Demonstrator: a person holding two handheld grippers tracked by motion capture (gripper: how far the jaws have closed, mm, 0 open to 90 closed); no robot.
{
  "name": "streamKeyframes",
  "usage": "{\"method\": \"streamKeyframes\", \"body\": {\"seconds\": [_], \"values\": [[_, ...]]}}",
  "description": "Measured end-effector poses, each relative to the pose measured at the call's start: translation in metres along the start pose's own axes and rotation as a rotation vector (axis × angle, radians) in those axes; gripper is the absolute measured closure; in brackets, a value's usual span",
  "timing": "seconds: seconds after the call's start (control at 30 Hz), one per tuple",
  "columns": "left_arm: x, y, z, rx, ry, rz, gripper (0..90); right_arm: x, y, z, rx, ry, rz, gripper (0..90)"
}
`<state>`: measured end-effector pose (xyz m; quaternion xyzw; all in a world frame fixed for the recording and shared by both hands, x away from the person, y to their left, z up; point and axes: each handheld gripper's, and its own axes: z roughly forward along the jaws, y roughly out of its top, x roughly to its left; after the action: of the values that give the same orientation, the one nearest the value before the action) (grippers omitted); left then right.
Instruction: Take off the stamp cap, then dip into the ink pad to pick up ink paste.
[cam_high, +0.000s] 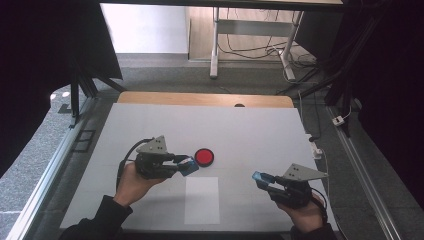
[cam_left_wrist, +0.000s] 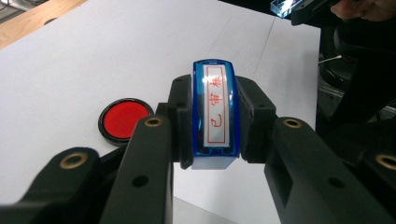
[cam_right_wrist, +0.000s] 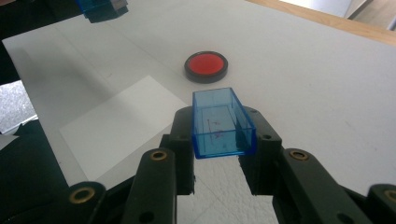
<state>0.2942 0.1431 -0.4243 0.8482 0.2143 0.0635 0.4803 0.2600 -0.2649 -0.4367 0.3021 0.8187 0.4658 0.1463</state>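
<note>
Currently the left gripper (cam_high: 186, 165), at centre left of the high view, is clamped on a blue stamp (cam_left_wrist: 215, 112). The red ink pad (cam_high: 204, 156) lies just right of its tip, so this hand is nearer. At lower right, the right gripper (cam_high: 261, 180) grips the clear blue cap (cam_right_wrist: 222, 122). A white paper sheet (cam_high: 201, 200) lies at bottom centre, between both hands.
</note>
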Motion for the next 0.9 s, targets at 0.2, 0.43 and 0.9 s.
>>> {"method": "streamKeyframes", "body": {"seconds": [0.2, 0.43, 0.9], "values": [[0.001, 0.000, 0.000, -0.002, 0.003, -0.007, 69.8, -0.005, -0.007, -0.009, -0.003, -0.031, 0.051, 68.4], [0.002, 0.001, 0.000, 0.003, 0.008, -0.011, 69.8, -0.009, -0.017, -0.020, -0.001, -0.062, 0.093, 68.5], [0.009, 0.009, 0.003, 0.010, 0.025, -0.014, 69.8, -0.013, -0.027, -0.026, 0.023, -0.063, 0.107, 68.4]]}}
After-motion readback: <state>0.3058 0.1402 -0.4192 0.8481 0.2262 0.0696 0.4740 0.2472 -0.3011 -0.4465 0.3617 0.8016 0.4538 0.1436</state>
